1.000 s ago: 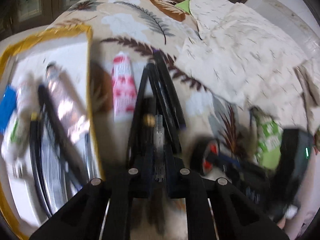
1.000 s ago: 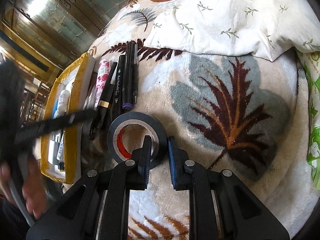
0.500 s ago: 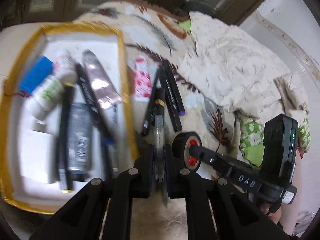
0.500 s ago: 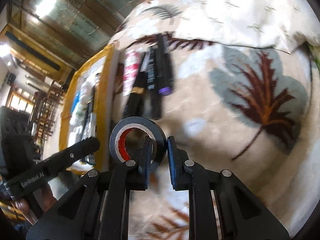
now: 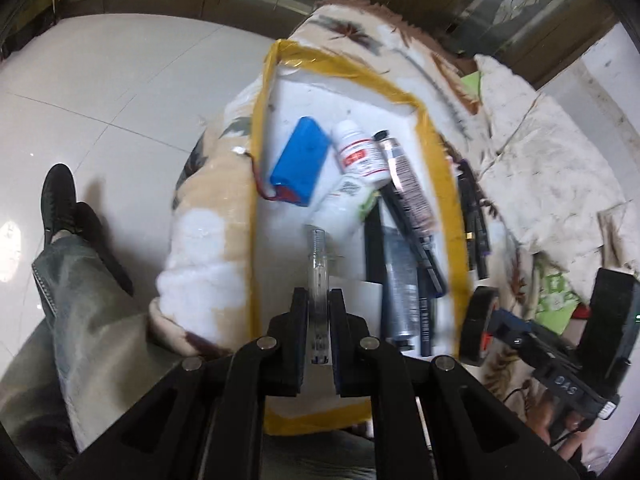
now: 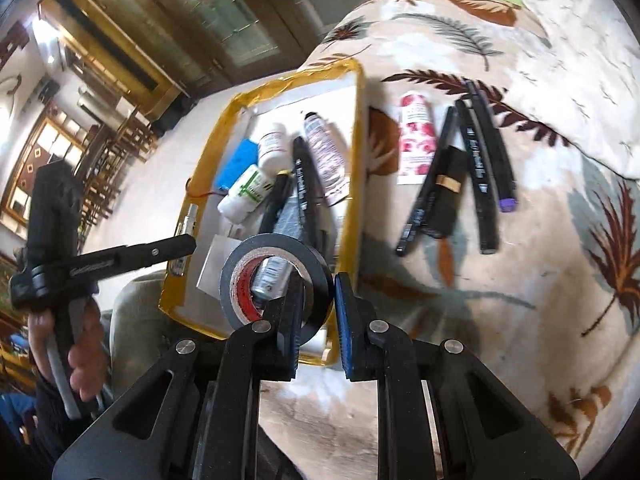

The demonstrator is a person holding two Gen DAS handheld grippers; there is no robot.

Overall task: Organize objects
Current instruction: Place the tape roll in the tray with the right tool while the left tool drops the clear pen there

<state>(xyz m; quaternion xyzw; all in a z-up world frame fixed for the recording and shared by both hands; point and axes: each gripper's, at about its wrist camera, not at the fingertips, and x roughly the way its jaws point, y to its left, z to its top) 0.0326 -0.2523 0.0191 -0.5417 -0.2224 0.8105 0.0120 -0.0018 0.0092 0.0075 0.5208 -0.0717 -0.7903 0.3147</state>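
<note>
**Two loads carried to the yellow-rimmed tray**

While we hold both loads above the tray (image 5: pixel 434 148), the step in hand is delivery: our left gripper (image 5: pixel 318 322) is clamped on a clear tube (image 5: pixel 319 280), which juts forward over the tray's white floor, and our right gripper (image 6: pixel 314 314) has its jaws pinched on the wall of a black tape roll (image 6: pixel 276 280), hanging over the tray's near corner.

Next, we judge, each load must come down onto a bare patch of the floor before the jaws part; the near end looks freest.

Inside the tray lie a blue battery pack (image 5: pixel 298 166), two white bottles (image 5: pixel 360 152), a silvery tube (image 5: pixel 412 184), dark pens and a white card (image 6: pixel 220 268).

Beside the tray, on the leaf-patterned blanket (image 6: pixel 520 280), a pink tube (image 6: pixel 416 140) and several black markers (image 6: pixel 486 148) wait unsorted.
</note>
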